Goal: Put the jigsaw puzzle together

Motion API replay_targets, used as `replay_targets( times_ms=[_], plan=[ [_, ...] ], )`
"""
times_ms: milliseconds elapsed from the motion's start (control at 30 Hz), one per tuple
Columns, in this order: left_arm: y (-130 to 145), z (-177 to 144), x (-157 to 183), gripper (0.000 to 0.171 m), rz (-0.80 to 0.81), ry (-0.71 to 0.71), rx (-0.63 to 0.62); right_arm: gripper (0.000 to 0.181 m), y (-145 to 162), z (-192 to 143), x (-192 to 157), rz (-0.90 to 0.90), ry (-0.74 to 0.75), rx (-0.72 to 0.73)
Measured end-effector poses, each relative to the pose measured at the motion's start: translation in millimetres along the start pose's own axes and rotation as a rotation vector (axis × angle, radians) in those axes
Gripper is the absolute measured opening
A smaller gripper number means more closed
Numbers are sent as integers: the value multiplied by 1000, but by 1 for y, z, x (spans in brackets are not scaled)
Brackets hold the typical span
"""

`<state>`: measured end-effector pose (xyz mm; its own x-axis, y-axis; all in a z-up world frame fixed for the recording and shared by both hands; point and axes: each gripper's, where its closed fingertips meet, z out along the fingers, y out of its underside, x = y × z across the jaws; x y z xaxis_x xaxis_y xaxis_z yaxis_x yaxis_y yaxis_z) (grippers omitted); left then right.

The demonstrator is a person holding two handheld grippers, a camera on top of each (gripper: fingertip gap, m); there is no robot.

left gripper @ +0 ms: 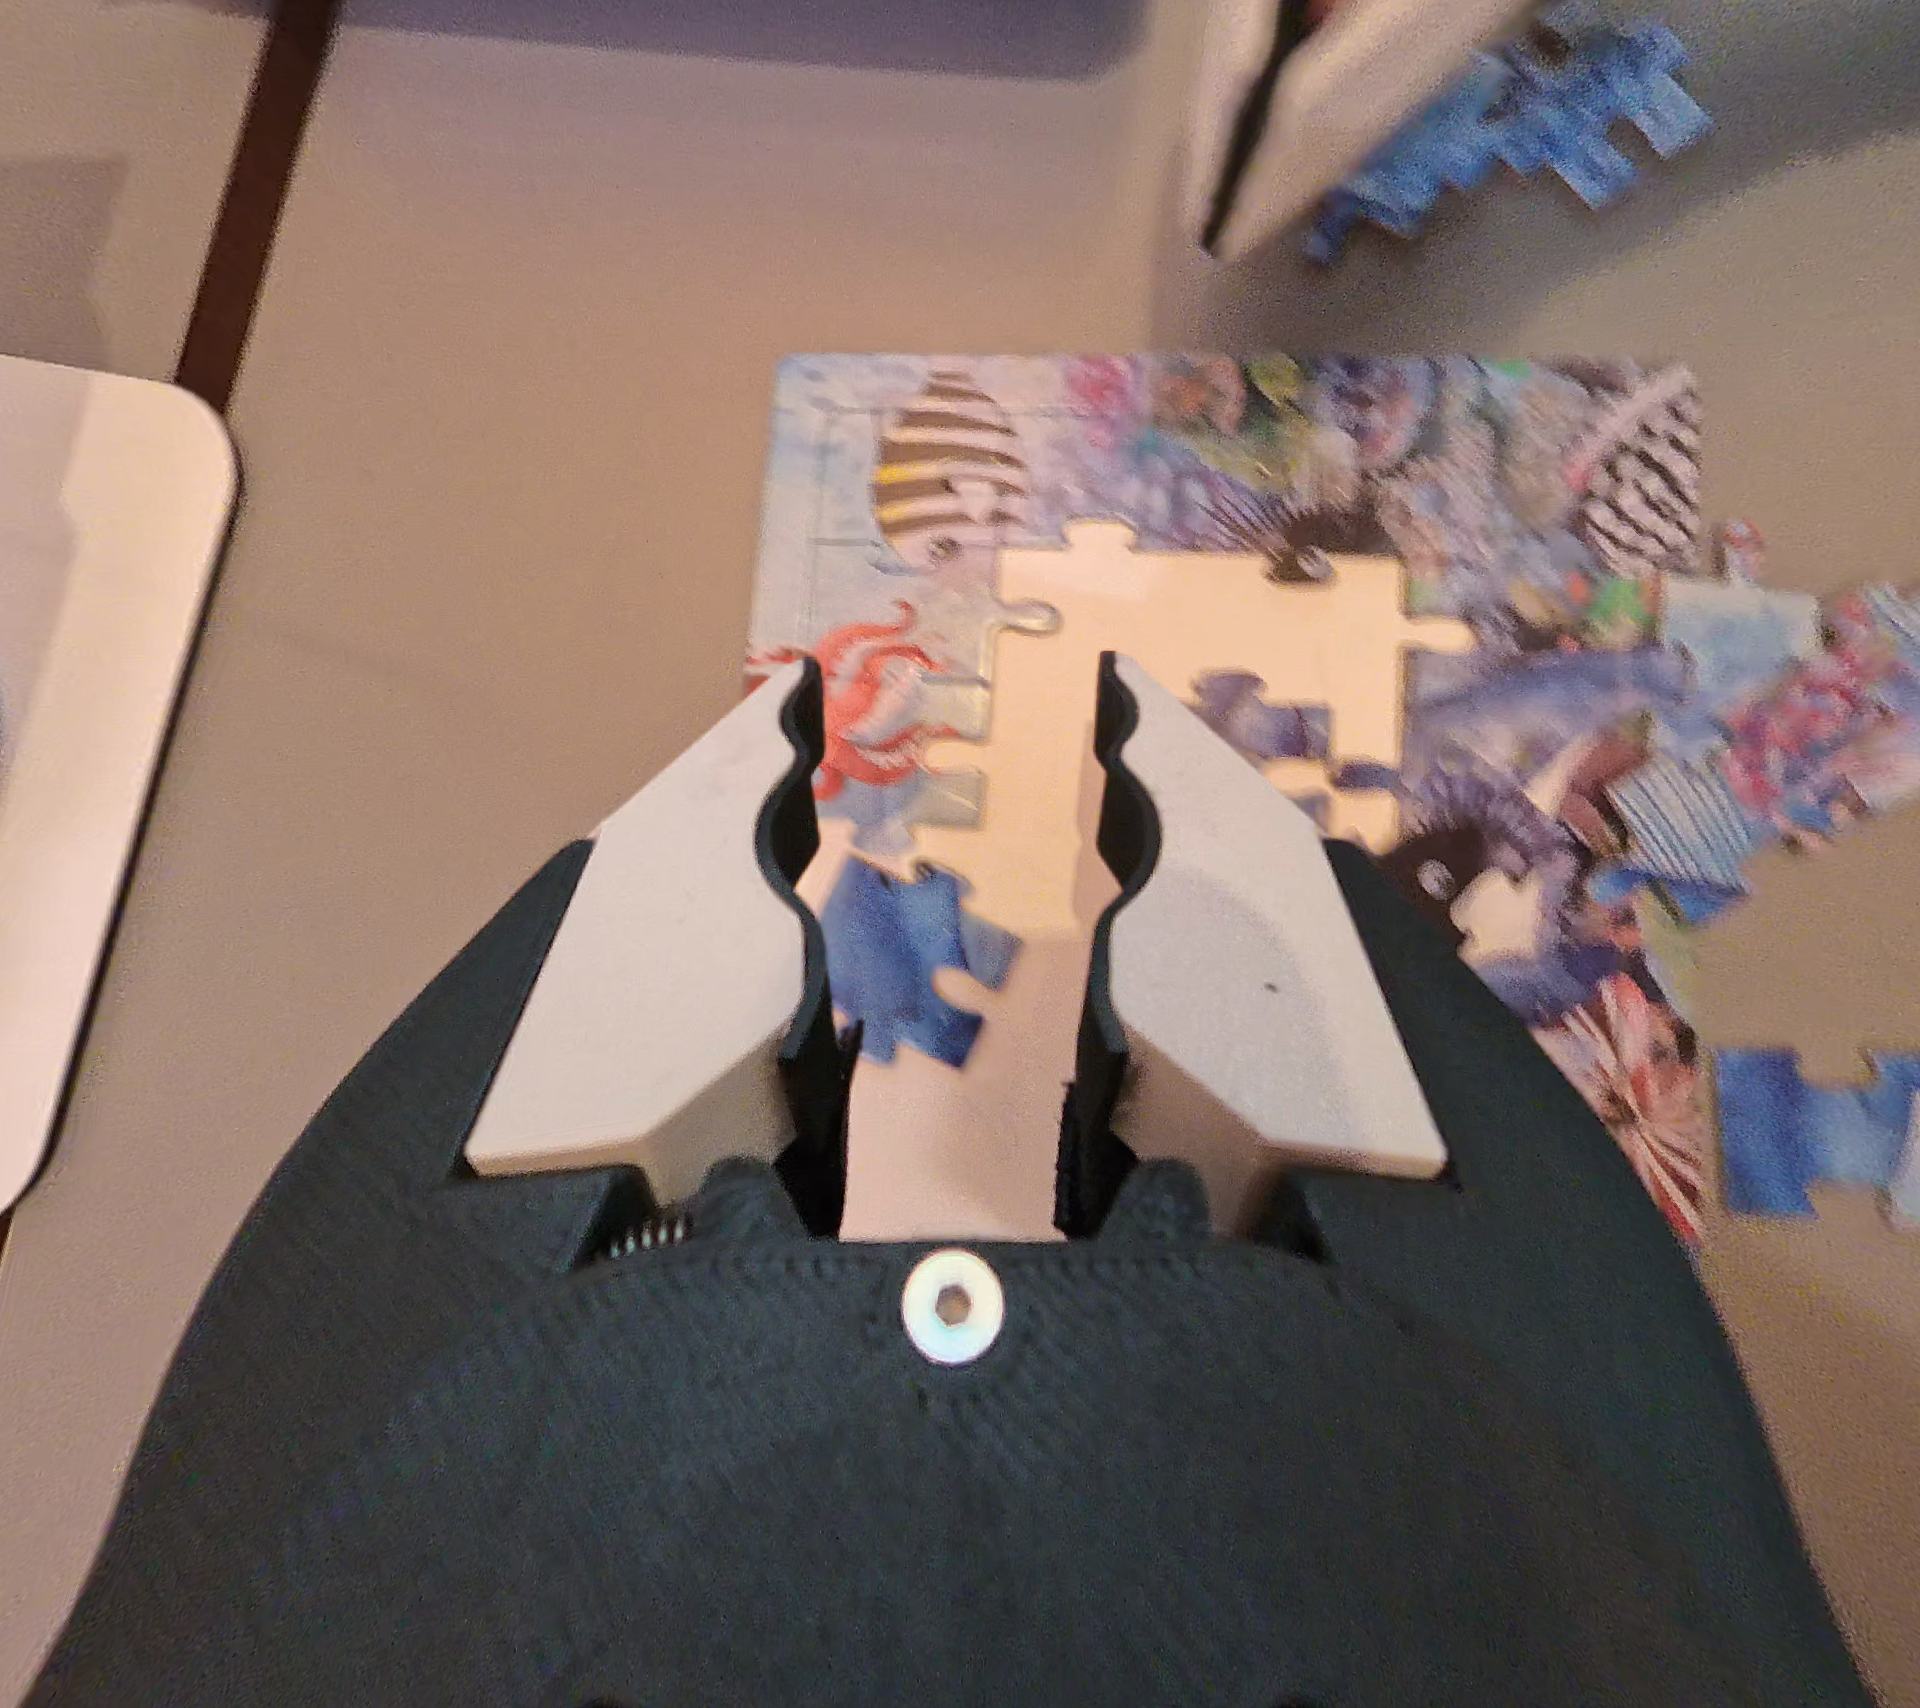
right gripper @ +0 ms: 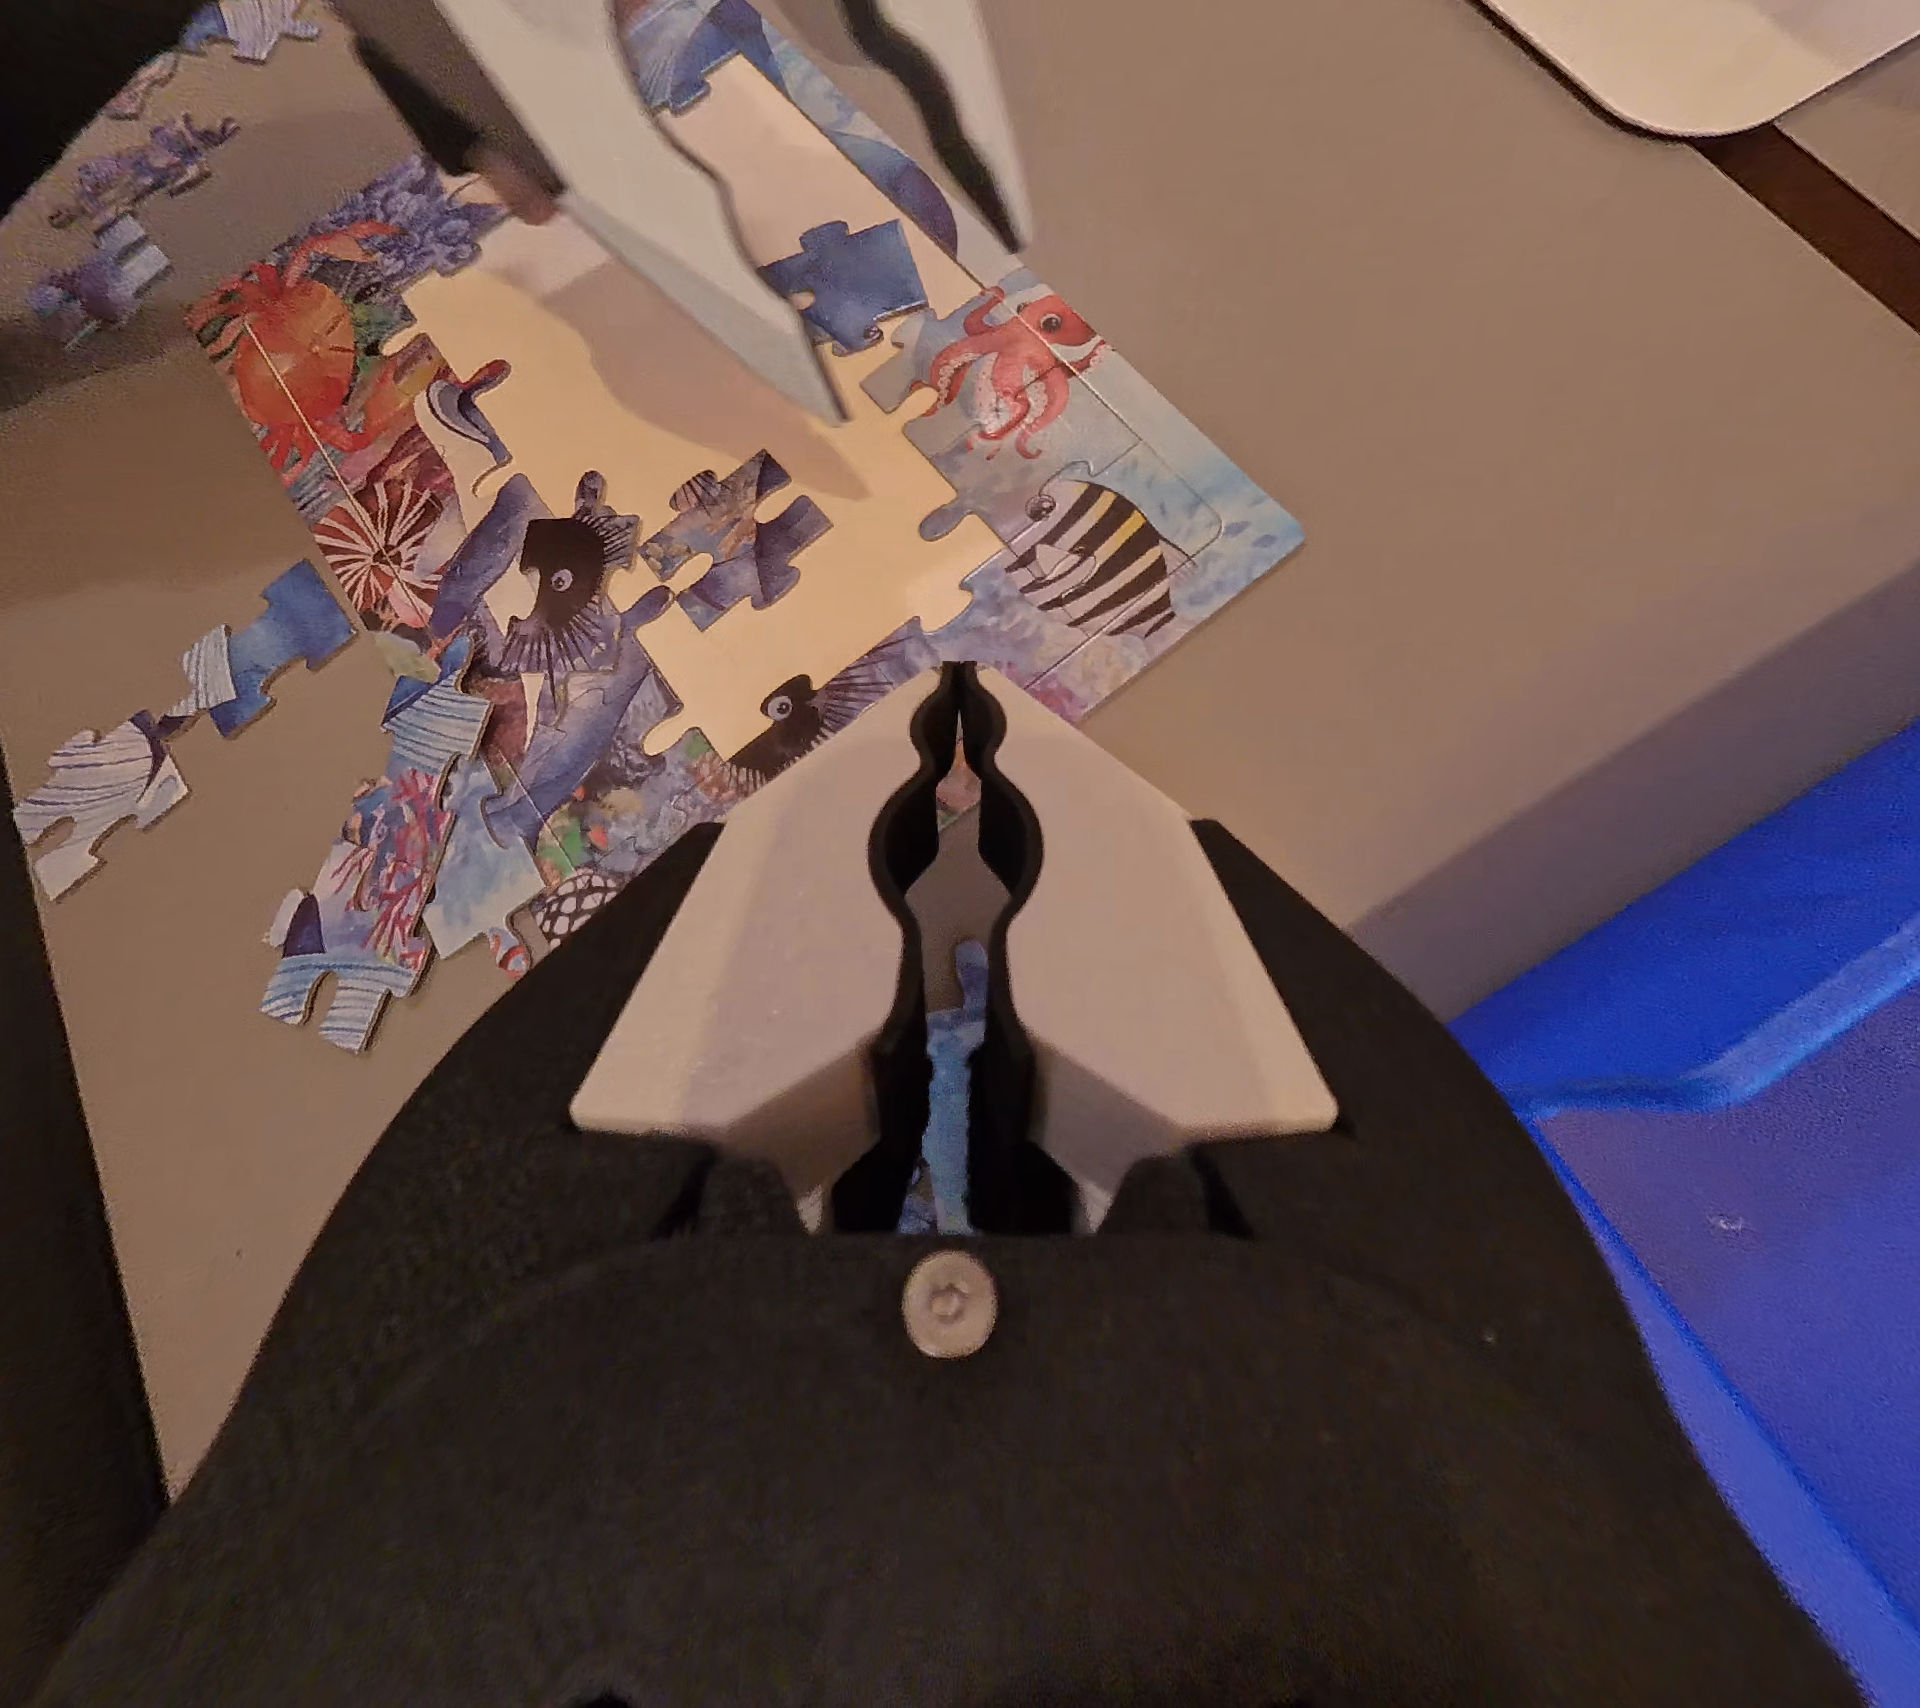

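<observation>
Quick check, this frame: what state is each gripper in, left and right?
Left gripper: open, empty, over the bare middle of the sea-creature jigsaw puzzle board.
Right gripper: closed on a blue cardboard puzzle piece.

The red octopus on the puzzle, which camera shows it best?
The right wrist view: the red octopus is sharp and whole there. In the left wrist view, the octopus is blurred and partly hidden behind a finger of the left gripper.

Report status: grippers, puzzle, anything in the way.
Left gripper open, empty, over the puzzle gap. Right gripper shut on a blue piece. Puzzle part-built; loose pieces lie in the gap.
</observation>
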<state>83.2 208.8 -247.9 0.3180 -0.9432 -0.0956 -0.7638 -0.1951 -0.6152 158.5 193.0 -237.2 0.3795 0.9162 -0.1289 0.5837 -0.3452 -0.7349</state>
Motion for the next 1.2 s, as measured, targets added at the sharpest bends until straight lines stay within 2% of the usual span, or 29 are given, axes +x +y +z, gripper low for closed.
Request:
replay_targets(
  times_ms=[167, 267, 467, 600, 733, 1033, 1200],
  plan=[
    [32, -12, 36, 45, 99, 52, -74, 0, 4, 2, 2, -9, -1, -9],
    [34, -17, 57, 43, 85, 113, -49, 0, 4, 3, -4, -32, -27, -13],
    [59, -15, 95, 48, 162, 199, -149, 0, 9, 8, -9, -52, -48, -39],
    [62, -11, 101, 42, 132, 224, -128, 0, 8, 8, -13, -57, -68, -31],
    [59, -10, 99, 23, 87, 213, -85, 0, 8, 8, -14, -60, -72, -30],
    [56, -14, 90, 21, 51, 115, -9, 1, 0, 4, -22, -32, -143, 23],
    [41, -23, 74, 21, 75, -37, 57, 18, -4, 7, -41, 92, -304, 49]
  ],
)
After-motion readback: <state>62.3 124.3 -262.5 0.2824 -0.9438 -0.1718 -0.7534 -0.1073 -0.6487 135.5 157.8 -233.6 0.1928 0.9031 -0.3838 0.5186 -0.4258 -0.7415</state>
